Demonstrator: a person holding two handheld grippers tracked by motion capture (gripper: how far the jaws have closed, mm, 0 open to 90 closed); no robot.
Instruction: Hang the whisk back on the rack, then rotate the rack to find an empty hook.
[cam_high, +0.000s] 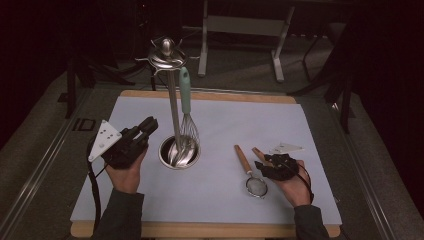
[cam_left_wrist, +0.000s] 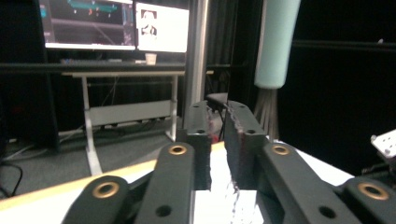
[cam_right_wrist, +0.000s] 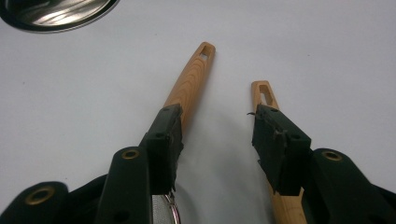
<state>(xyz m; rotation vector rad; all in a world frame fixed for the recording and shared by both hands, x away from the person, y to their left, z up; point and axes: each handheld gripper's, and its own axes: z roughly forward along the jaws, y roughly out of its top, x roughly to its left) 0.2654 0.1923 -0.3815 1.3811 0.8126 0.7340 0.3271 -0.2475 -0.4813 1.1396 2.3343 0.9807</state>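
Note:
A steel utensil stand rises from a round steel cup on the white mat. A whisk with a mint-green handle hangs from its top, wires down into the cup. My left gripper is held above the mat just left of the stand, its jaws a narrow gap apart with nothing between them; the mint handle hangs just beyond. My right gripper stands open low over two wooden handles: the strainer's handle under its left jaw, a second wooden handle under its right.
The strainer's mesh bowl lies near the right hand. The mat rests on a wooden board. A desk frame stands on the floor beyond, and monitors glow at the back.

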